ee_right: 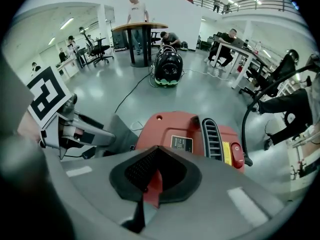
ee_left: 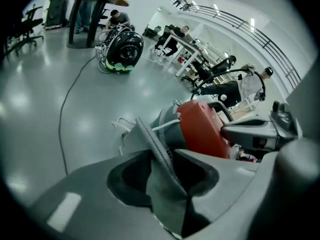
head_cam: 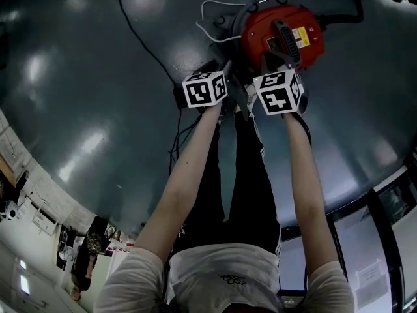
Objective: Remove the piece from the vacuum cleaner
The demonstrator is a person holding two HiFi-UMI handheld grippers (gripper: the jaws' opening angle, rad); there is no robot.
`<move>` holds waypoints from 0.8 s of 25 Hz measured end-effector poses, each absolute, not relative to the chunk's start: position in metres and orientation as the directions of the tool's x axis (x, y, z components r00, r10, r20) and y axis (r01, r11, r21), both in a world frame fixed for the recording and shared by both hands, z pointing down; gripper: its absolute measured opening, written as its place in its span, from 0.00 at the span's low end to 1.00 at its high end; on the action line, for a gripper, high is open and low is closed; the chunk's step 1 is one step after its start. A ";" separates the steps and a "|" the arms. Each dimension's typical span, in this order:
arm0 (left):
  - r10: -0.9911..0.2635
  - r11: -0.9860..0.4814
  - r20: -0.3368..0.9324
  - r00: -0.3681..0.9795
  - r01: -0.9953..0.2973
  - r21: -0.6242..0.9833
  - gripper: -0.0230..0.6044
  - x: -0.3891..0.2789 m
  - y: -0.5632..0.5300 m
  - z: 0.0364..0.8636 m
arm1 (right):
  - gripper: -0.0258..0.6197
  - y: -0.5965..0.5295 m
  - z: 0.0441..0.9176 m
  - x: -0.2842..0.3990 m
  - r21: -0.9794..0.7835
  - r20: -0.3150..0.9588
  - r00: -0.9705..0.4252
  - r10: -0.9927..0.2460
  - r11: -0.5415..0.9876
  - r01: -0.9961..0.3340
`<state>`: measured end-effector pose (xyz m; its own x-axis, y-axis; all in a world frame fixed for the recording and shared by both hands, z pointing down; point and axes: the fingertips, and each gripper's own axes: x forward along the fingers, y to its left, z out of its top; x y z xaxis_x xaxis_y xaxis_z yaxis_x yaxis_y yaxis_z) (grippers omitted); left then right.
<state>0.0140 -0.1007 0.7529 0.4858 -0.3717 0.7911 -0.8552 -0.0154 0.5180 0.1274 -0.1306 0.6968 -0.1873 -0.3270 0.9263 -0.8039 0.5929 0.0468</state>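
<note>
The red vacuum cleaner [head_cam: 280,34] lies on the grey floor just beyond both grippers. My left gripper [head_cam: 226,77] is at its near left side, and my left gripper [ee_left: 167,184] is shut on a flat grey piece [ee_left: 150,144] with a ribbed edge that stands up from the vacuum cleaner [ee_left: 200,129]. My right gripper [head_cam: 277,67] is at the near edge of the red body. In its own view my right gripper [ee_right: 150,191] has a red sliver pinched between the jaws, with the vacuum cleaner's [ee_right: 185,134] label and vent right behind. The grey piece [ee_right: 119,131] shows beside the left gripper [ee_right: 75,129].
A white cord [head_cam: 208,18] and a black cable [head_cam: 140,34] trail on the floor by the vacuum. A black and green vacuum [ee_right: 167,69] sits farther off near a round table [ee_right: 140,29]. Desks, chairs and seated people line the far side.
</note>
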 end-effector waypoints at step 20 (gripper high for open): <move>-0.391 -0.283 0.777 0.494 -0.867 0.409 0.06 -0.001 -0.066 0.752 | 0.06 -0.132 0.698 0.127 0.101 0.914 -0.149 -0.378 0.566 -0.818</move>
<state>-0.0011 -0.0662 0.7521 0.4939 -0.3909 0.7767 -0.8674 -0.2833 0.4090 0.1275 -0.1316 0.6981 -0.1489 -0.3783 0.9136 -0.8179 0.5664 0.1012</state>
